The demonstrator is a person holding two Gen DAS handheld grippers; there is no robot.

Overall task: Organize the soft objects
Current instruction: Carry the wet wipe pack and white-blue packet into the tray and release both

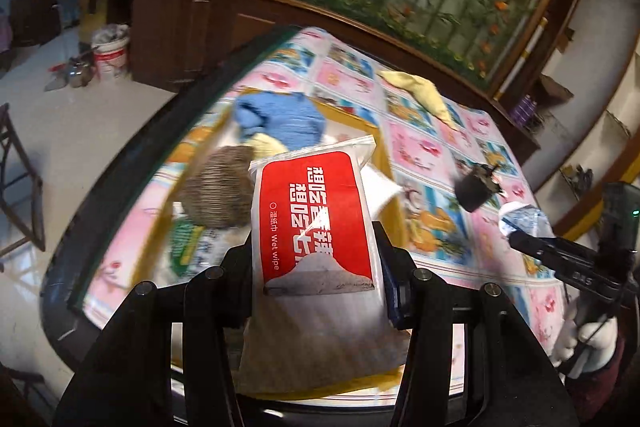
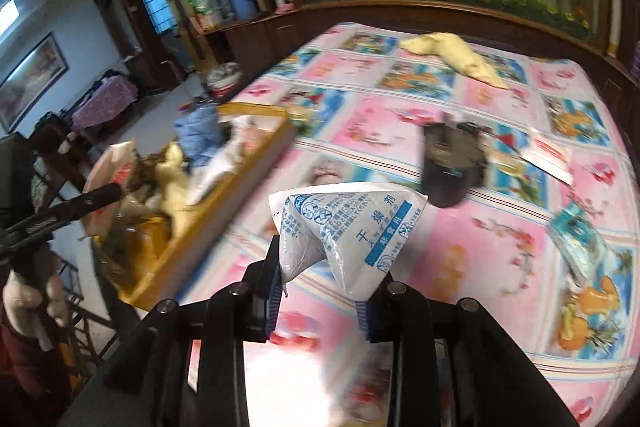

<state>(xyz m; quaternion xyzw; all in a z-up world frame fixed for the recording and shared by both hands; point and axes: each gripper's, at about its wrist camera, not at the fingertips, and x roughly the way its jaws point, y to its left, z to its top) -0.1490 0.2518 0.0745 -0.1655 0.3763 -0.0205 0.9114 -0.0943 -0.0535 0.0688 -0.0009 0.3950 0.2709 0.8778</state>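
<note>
- My left tool (image 1: 316,269) pinches the wet wipe pack (image 1: 314,223), held over the tray (image 1: 360,121) at the counter's left edge.
- My right tool (image 2: 320,281) pinches the desiccant sachet (image 2: 344,231) above mid-counter.
- Tray already holds a blue cloth (image 1: 280,117) and a brown knit (image 1: 218,189).
- Left, I'd judge: yellow cloth (image 2: 456,57) at the far edge, dark pouch (image 2: 452,163), flat packets (image 2: 580,239) right.
</note>
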